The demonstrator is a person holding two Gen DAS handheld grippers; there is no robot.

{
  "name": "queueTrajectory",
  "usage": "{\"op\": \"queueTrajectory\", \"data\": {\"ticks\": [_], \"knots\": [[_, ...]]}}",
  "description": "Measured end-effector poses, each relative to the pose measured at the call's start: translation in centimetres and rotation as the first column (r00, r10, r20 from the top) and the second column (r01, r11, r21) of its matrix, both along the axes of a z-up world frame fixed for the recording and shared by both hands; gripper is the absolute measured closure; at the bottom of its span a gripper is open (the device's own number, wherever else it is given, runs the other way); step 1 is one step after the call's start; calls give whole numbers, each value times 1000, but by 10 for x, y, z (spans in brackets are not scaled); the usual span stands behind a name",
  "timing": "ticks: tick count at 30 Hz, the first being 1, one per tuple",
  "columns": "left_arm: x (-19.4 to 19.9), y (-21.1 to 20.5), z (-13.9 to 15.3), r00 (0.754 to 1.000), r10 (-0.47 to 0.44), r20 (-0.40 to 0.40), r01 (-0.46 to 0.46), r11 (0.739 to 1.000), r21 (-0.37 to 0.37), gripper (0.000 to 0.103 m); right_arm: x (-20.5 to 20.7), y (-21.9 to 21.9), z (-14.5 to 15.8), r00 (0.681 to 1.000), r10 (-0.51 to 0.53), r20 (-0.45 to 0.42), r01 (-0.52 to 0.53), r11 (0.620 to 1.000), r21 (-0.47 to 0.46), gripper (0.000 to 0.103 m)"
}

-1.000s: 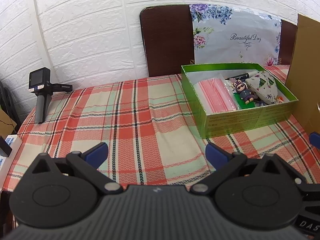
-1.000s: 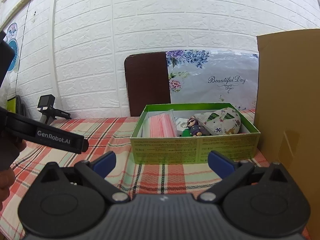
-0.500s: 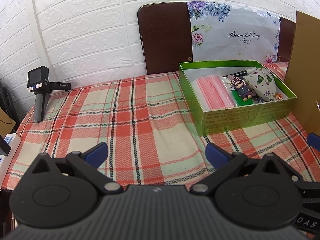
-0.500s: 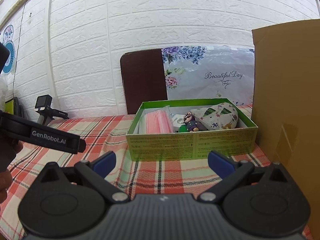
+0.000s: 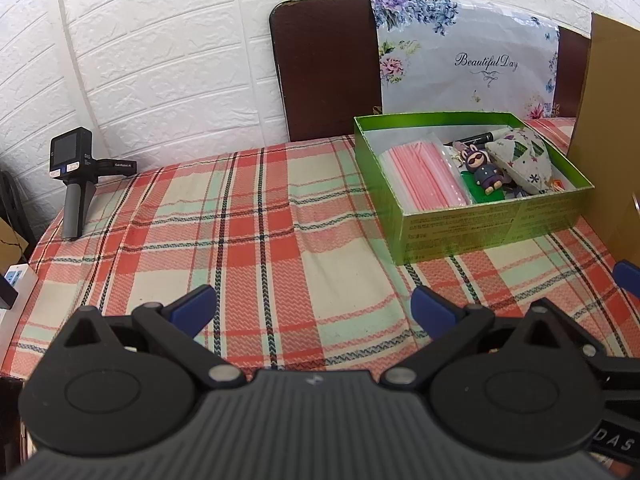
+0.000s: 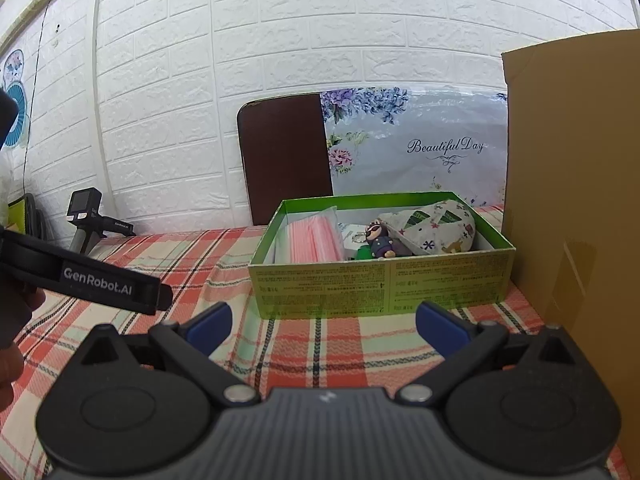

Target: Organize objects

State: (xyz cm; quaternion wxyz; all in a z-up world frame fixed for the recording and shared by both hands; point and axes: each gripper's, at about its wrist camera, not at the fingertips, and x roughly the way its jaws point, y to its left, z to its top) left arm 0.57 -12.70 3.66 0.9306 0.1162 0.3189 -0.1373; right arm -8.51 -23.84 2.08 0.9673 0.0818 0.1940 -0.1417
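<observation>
Both grippers are released and empty: left gripper (image 5: 314,307) and right gripper (image 6: 323,322) have jaws spread wide, nothing between the pads.

Change over the last second: both wrist views have pulled slightly back and away from the green box (image 5: 488,224); box contents are unchanged. No object has been moved in that interval.

Green box is sat at the far right corner of the worktop (image 5: 248,240), which is covered by a plaid cloth, just beside the cardboard panel (image 6: 572,208). Inside are seen: a pack of pink straws (image 5: 424,176) along the left wall, a sunglasses figurine keychain (image 5: 486,170) in the middle, a patterned fabric pouch (image 5: 524,158) on the right, a black marker (image 5: 486,137) against the back wall.

No loose task items are seen on the cloth. Only a handheld camera on a grip (image 5: 74,178) is stood at the far left edge, likely rig gear, not a task thing.

Judgement: everything appears boxed; task is probably finished or near its end, with the grippers retreating.
</observation>
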Motion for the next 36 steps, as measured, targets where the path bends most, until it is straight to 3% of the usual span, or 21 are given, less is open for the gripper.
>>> {"op": "queueTrajectory", "data": {"ticks": [36], "knots": [[0,2,0,1000,7,-8,-7,1000,-10,0,0,4,-1,1000,-3,1,3,1000,-7,1]]}}
